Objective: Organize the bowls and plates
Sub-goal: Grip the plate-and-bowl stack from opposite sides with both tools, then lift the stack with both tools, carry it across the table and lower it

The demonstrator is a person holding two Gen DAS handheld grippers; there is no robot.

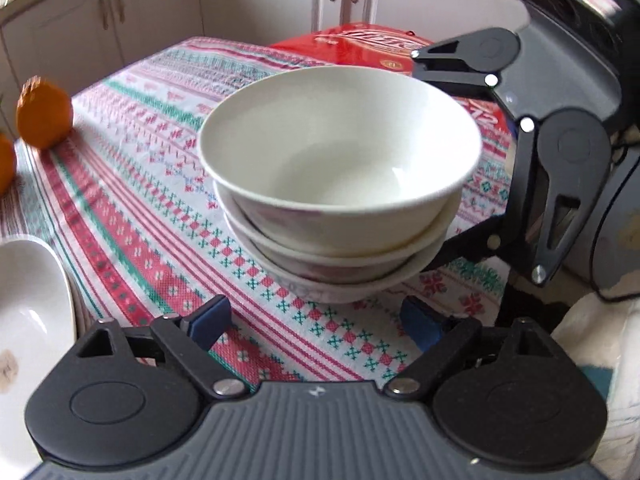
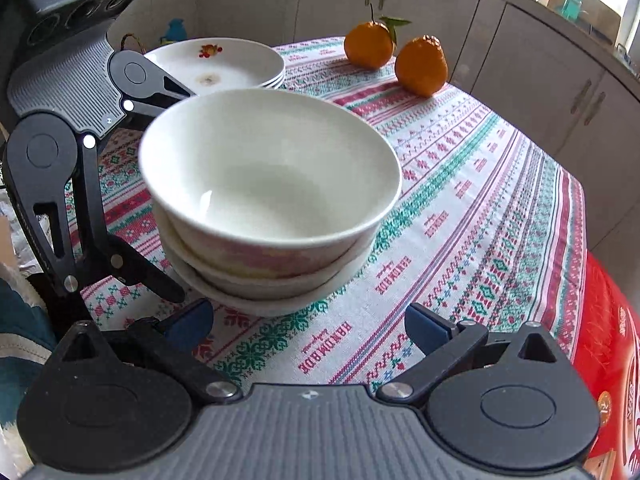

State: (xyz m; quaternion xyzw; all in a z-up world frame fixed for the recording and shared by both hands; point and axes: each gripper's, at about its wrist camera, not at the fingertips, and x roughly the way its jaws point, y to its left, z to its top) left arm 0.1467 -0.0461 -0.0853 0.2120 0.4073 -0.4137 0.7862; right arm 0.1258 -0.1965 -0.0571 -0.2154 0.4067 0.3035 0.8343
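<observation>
The table under its striped, cross-stitch-patterned cloth filled most of what I saw, with pale cupboards behind it; a red box lay at the far edge in my left view and ran down the right side of my right view; near the middle of the cloth stood the stack of bowls, three white ones nested, the top bowl empty and sitting a little askew in the one below; a stack of plates sat beyond the bowls in my right view, the top one bearing a small flower print and a brownish stain; two oranges rested side by side near the table's far corner, well apart from the bowls; my left gripper hung just short of the bowl stack with its jaws spread wide and nothing between the blue pads; my right gripper faced the stack from the other side, likewise wide open and empty, its pads clear of the lowest bowl.
</observation>
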